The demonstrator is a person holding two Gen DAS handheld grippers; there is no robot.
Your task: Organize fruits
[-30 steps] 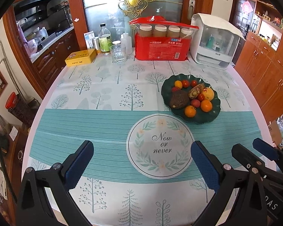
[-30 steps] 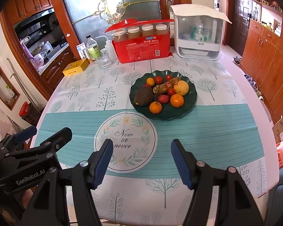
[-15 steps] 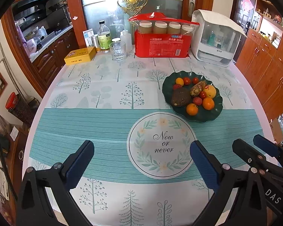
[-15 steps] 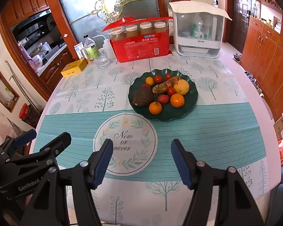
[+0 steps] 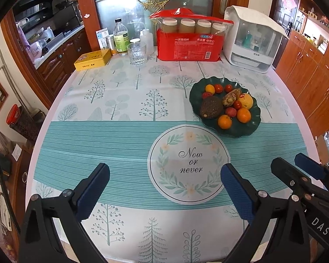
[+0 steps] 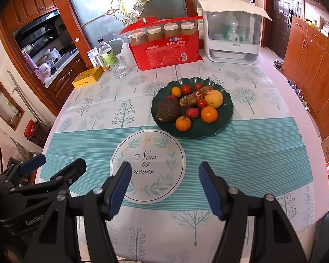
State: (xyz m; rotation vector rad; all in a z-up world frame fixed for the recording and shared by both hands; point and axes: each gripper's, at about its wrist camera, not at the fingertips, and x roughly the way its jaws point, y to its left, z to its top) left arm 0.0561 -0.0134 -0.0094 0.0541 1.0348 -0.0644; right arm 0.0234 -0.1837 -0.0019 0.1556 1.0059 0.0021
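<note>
A dark green plate [image 5: 251, 129] [image 6: 227, 115] holds several fruits: a dark avocado [image 5: 210, 110] [image 6: 168, 110], two oranges [image 5: 224, 121] [image 6: 209, 114], a yellow round fruit [image 6: 213, 98], small red tomatoes [image 5: 218, 88] and a brownish long fruit [image 6: 193, 98]. My left gripper [image 5: 164, 186] is open and empty over the near table. My right gripper [image 6: 164, 188] is open and empty, in front of the plate. Each gripper shows at the edge of the other's view.
At the table's back stand a red package of jars [image 5: 189, 43], a white appliance [image 5: 252, 46], a glass [image 5: 137, 53], bottles [image 5: 120, 37] and a yellow tin [image 5: 92, 59]. A round "Now or never" print [image 5: 189, 164] lies before the plate. Wooden cabinets [image 6: 313, 50] stand right.
Both views have shifted slightly; the plate sits a little lower in each frame. Both grippers stay open and empty.
</note>
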